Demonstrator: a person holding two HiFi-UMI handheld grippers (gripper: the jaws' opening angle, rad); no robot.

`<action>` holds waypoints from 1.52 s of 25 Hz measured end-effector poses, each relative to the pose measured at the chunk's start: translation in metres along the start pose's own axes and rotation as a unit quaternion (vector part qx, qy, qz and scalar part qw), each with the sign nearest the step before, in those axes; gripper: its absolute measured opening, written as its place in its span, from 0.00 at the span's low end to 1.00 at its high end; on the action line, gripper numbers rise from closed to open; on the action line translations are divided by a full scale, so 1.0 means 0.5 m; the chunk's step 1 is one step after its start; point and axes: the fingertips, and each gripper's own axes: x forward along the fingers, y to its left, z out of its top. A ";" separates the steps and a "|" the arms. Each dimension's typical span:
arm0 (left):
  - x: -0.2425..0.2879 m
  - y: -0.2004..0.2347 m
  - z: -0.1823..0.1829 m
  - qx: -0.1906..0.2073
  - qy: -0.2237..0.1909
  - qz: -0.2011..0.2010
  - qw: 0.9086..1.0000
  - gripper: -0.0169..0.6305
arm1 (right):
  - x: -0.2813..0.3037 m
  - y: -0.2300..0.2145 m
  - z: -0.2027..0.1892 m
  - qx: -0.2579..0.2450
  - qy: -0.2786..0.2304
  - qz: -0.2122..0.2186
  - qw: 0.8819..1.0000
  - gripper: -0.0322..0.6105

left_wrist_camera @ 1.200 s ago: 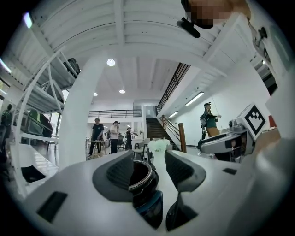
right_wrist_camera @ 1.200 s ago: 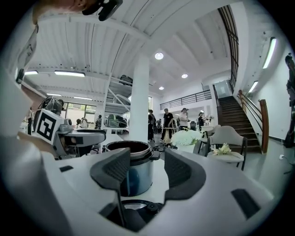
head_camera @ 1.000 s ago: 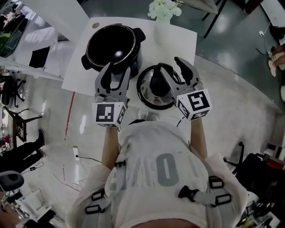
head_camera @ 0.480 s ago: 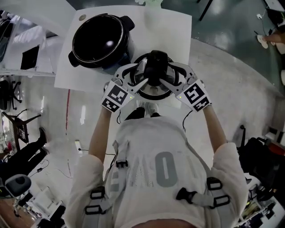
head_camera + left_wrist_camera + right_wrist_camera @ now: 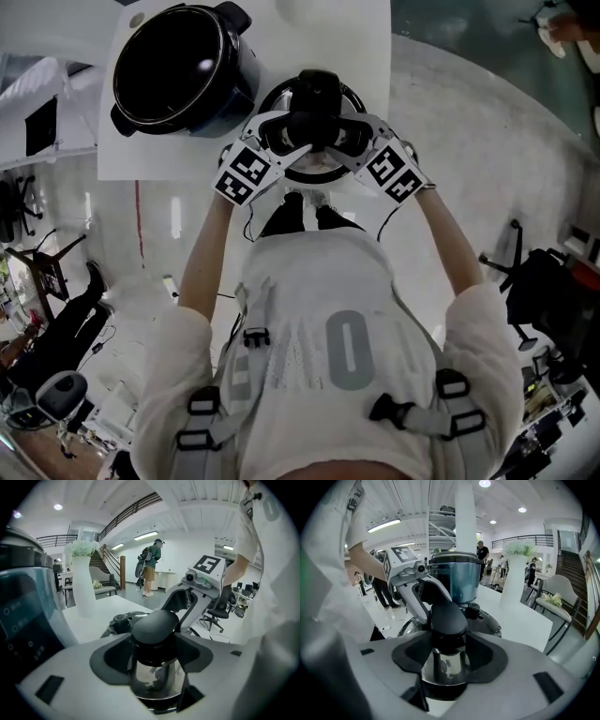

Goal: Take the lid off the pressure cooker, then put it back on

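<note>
The open black pressure cooker pot (image 5: pixel 173 66) stands at the table's back left. Its round steel lid (image 5: pixel 274 97) lies flat on the white table (image 5: pixel 361 47) to the pot's right, near the front edge. Both grippers have come down onto the lid's black knob (image 5: pixel 154 625) from opposite sides. My left gripper (image 5: pixel 302 141) has just been opening its jaws, and the knob's neck stands between them. My right gripper (image 5: pixel 333 141) is open too, its pads flanking the same knob (image 5: pixel 447 618). I see no pad pressing on it.
A white vase (image 5: pixel 84 581) with flowers stands at the back of the table. The pot's shiny wall (image 5: pixel 457 581) rises just behind the lid. A black valve (image 5: pixel 123 619) sits on the lid beside the knob. People and office chairs are far off.
Both grippers dropped from above the table and closed in on the lid's knob from either side. The lid and pot have not moved on the table.
</note>
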 end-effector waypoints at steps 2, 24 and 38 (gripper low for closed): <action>0.000 0.002 -0.001 0.000 0.001 -0.005 1.000 0.46 | 0.007 -0.004 0.002 0.001 -0.003 0.001 1.000 0.41; -0.106 -0.024 0.217 0.057 -0.026 0.023 0.998 0.44 | -0.166 -0.020 0.170 -0.047 -0.055 -0.032 0.997 0.40; -0.303 0.037 0.413 0.121 -0.031 0.120 0.985 0.44 | -0.253 -0.031 0.435 -0.116 -0.151 -0.023 0.981 0.40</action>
